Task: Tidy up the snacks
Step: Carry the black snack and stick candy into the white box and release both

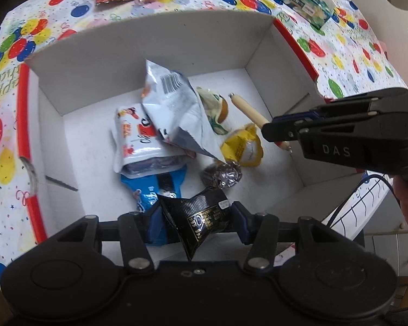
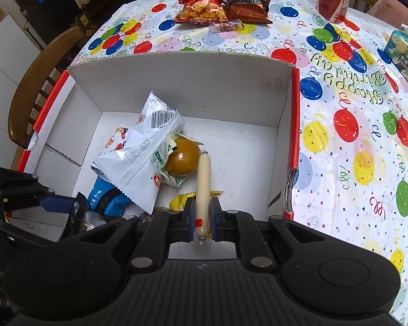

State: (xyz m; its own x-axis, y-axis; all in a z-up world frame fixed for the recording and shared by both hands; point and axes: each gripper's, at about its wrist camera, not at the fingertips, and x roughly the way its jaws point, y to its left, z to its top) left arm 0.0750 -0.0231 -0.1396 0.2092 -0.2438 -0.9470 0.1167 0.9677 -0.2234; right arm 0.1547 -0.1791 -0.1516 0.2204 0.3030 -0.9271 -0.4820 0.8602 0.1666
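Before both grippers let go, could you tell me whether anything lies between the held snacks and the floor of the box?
Nothing visible blocks the sausage stick in the right gripper: bare box floor lies ahead of it. The black packet in the left gripper hangs over a blue packet, so it would probably land on that.

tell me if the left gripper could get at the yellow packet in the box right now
Probably not: the left gripper is shut on the black packet, and the right gripper hangs by the yellow packet.
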